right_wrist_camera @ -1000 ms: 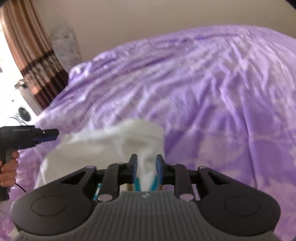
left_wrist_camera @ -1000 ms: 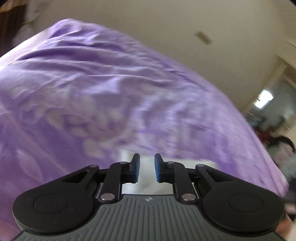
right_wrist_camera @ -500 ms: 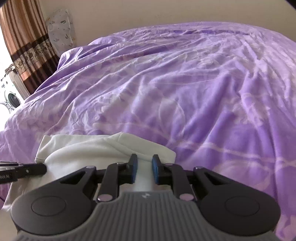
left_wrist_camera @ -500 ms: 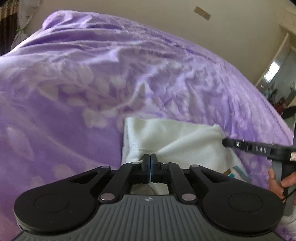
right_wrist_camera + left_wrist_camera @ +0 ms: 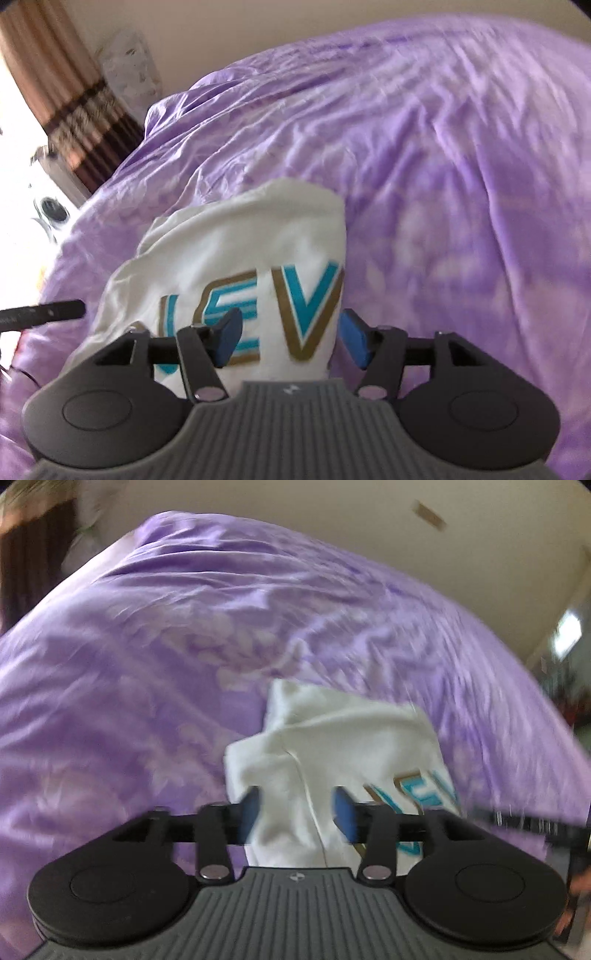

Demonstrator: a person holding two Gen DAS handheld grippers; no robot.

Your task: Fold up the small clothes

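The white garment (image 5: 236,258), a small top printed with teal and gold lettering (image 5: 291,317), lies in a loosely folded bundle on the purple bedspread (image 5: 443,166), directly ahead of both claws. The left claw (image 5: 297,814) is released: its blue pads (image 5: 250,814) stand wide apart with cloth visible between them, but the pads do not press on it. The right claw (image 5: 291,338) is likewise released, its pads astride the printed panel, the right-hand pad just beside the bundle's folded edge. In the left view the garment (image 5: 332,738) shows a seam running down toward the claw and a raised corner at the far end. Judged from its creases and slack drape, the fabric is light, soft and fully compliant; it will not hold a shape unsupported and will sag from any single grip point. It is not fragile. The smooth bedspread beneath may let the bundle slide when pushed. Recommended grip points are the doubled fold edges or the two near corners, one per claw, taking all layers together so that the upper layer does not peel away. Motion blur obscures fine surface detail.
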